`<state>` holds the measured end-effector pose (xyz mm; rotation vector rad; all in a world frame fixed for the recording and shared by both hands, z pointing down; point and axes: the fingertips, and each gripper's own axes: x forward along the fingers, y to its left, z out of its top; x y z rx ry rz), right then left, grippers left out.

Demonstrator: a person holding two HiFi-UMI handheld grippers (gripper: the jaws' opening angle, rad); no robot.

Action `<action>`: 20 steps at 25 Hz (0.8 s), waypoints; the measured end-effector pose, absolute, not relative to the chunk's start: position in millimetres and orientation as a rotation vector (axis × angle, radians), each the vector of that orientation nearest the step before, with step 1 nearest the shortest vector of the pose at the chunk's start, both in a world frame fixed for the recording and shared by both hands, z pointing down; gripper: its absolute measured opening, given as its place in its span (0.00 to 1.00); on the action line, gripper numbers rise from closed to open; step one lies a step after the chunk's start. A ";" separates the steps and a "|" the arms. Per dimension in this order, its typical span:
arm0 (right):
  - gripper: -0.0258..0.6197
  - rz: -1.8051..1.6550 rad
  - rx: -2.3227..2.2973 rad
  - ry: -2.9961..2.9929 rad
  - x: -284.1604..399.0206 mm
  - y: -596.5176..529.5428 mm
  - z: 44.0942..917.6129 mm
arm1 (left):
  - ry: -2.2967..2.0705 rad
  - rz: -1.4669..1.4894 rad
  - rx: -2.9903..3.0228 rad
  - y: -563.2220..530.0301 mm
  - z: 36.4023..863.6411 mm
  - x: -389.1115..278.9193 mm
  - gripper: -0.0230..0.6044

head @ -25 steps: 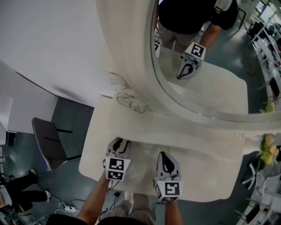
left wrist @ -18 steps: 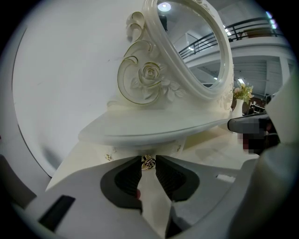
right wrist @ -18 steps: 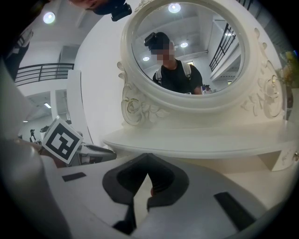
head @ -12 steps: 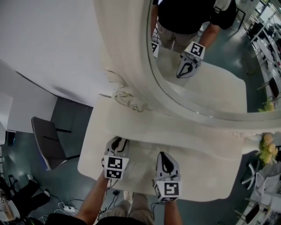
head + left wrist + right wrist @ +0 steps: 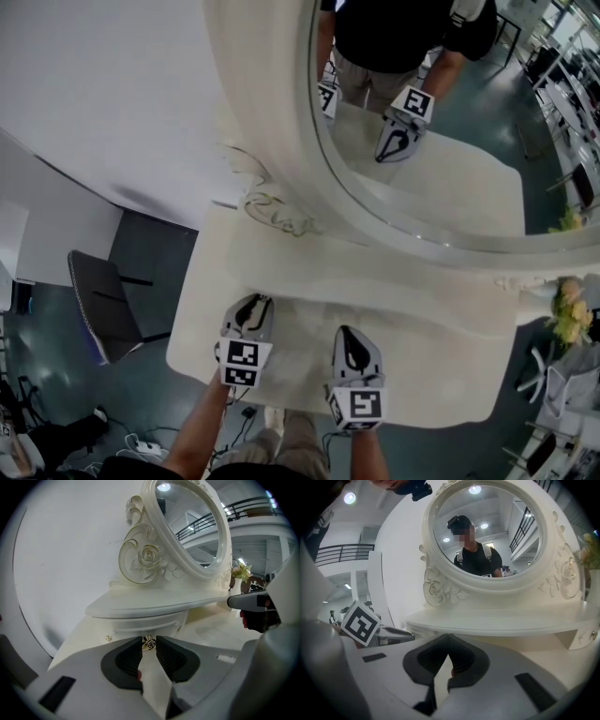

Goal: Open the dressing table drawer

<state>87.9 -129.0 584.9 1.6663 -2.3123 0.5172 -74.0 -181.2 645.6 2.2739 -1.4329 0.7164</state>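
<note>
Little has shifted in the last second: my left claw (image 5: 255,302) stays spread below the shelf (image 5: 154,605), its tips framing the knob (image 5: 149,643) without pinching it. The drawer (image 5: 140,624), tucked under that shelf, is still closed. Further right along the shelf, my right claw (image 5: 448,637) is pressed together and idle. So the pull hasn't begun; closing on the knob looks next.

Chair (image 5: 98,300): dark, I see it at far left.
Flowers (image 5: 567,323): pale bunch, far right.
Cables (image 5: 141,442): on the floor, near me.
</note>
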 end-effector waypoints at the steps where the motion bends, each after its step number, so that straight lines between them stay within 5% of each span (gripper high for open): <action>1: 0.04 0.517 1.667 -2.312 87.1 -128.3 583.5 | -1.433 0.718 2.273 -179.7 645.6 -74.7 0.18; 20: 0.04 0.515 1.655 -2.330 81.4 -106.3 577.5 | -1.439 0.729 2.258 -156.0 646.6 -78.4 0.18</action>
